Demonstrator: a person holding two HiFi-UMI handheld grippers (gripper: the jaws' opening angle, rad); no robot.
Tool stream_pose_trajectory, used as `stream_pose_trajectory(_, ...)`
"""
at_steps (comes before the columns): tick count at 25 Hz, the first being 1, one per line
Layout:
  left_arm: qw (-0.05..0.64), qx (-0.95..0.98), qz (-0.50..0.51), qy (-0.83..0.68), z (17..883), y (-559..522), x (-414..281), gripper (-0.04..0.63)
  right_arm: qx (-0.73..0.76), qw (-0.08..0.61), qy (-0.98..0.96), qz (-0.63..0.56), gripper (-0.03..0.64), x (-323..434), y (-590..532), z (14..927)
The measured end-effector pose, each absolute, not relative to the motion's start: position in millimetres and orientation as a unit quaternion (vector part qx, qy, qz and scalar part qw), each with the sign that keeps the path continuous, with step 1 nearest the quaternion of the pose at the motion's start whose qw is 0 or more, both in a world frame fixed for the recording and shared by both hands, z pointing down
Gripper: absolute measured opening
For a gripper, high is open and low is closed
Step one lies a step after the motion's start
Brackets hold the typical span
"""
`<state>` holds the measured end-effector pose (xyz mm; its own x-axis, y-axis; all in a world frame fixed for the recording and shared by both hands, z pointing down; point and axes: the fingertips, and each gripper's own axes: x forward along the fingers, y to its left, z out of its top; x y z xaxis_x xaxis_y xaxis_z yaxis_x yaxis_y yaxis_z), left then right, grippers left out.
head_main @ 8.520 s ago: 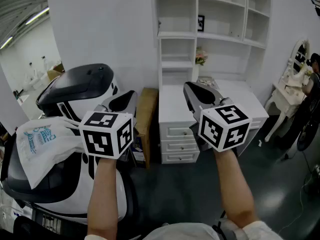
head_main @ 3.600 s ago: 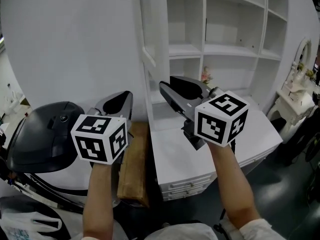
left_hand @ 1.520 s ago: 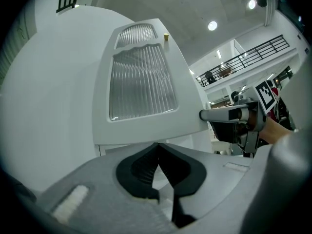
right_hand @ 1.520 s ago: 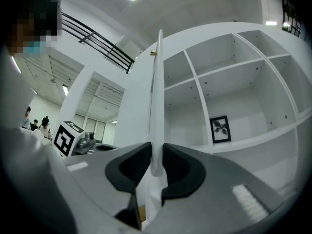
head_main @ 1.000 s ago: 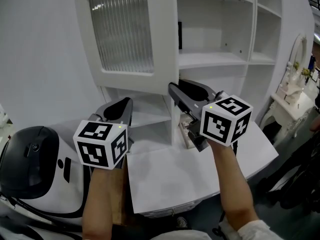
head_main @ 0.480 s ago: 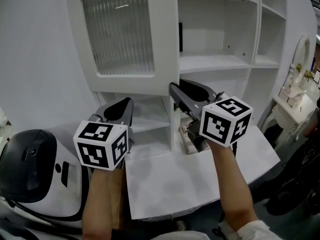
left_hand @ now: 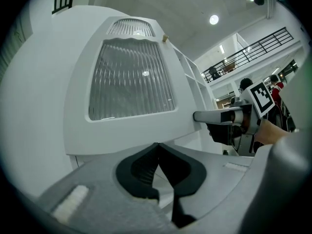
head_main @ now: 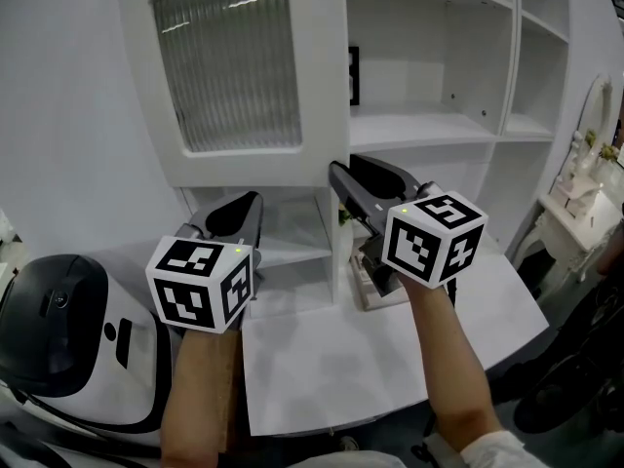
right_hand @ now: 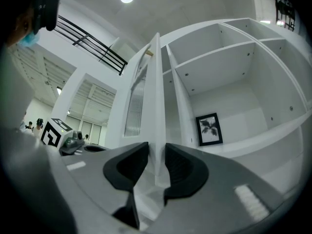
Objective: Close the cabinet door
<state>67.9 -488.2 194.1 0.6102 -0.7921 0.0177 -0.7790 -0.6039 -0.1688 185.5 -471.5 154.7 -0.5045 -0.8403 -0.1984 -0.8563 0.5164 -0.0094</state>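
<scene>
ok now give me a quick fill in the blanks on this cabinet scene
1. The cabinet door stands ___.
2. On the left gripper the fingers are ___, with nothing between them.
3. In the head view the framed picture shows just to the ___ of the door's edge.
4. The desk top below the shelves is ___ in colour.

Missing words: open; shut; right; white
</scene>
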Motion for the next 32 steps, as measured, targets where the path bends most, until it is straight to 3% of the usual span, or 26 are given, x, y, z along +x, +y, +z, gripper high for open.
stream_pose_trajectory(32, 0.079, -0.870, -0.048, 0.484, 185.5, -545.5, 68.3, -0.002, -0.528, 0.053, 0.842, 0.100, 0.141, 204.8, -553.2, 150.3)
